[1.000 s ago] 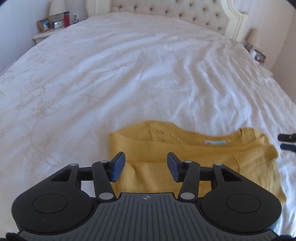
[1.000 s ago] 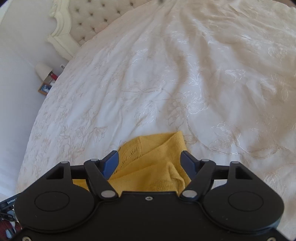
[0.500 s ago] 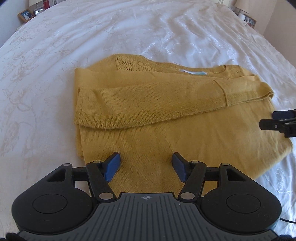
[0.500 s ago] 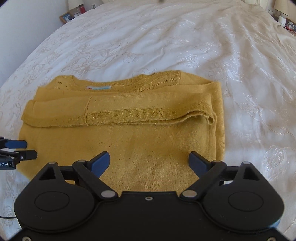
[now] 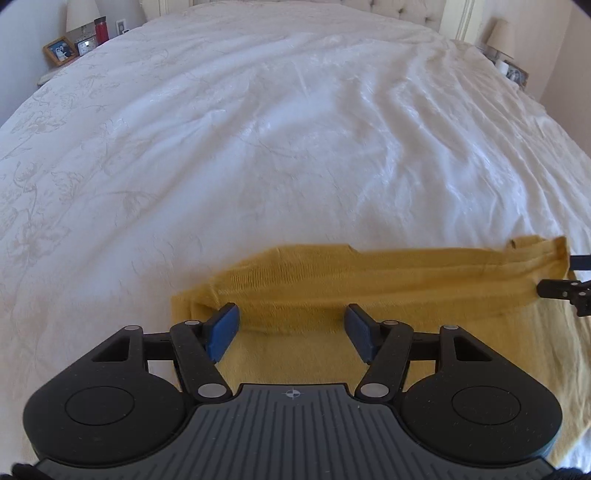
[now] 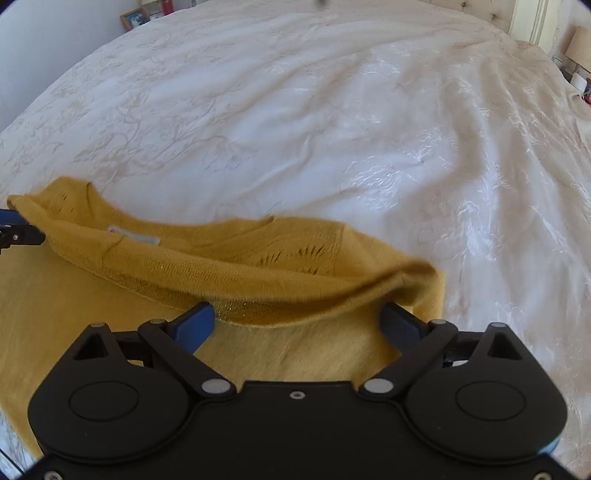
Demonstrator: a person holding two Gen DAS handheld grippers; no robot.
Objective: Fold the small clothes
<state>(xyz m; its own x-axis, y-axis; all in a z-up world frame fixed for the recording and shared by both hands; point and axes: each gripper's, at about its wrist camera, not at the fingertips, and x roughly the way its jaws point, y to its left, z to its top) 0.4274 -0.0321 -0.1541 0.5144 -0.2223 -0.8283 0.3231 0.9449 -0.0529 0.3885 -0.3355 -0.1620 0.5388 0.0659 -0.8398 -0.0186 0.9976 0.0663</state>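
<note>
A mustard-yellow knitted sweater [image 5: 332,288] lies folded on the white bedspread [image 5: 295,129], with a sleeve laid across its upper part as a raised band. My left gripper [image 5: 291,328] is open low over the sweater's left part, its blue pads on either side of the band and not pressing it. In the right wrist view the sweater [image 6: 258,273] shows its neck label [image 6: 136,236]. My right gripper [image 6: 297,325] is over the sweater's right end. Its jaws are opening wide, with the band's edge between them and not gripped. Each gripper shows at the edge of the other's view.
The bed spreads far ahead and to both sides, wrinkled at the right. A nightstand with a photo frame [image 5: 59,51] and a lamp stands at the far left, another lamp [image 5: 498,33] at the far right. A tufted headboard [image 5: 388,9] closes the far end.
Both grippers have dropped lower and moved forward over the sweater, up to the folded sleeve band. The right jaws have spread much wider. The left jaws have widened a little.
</note>
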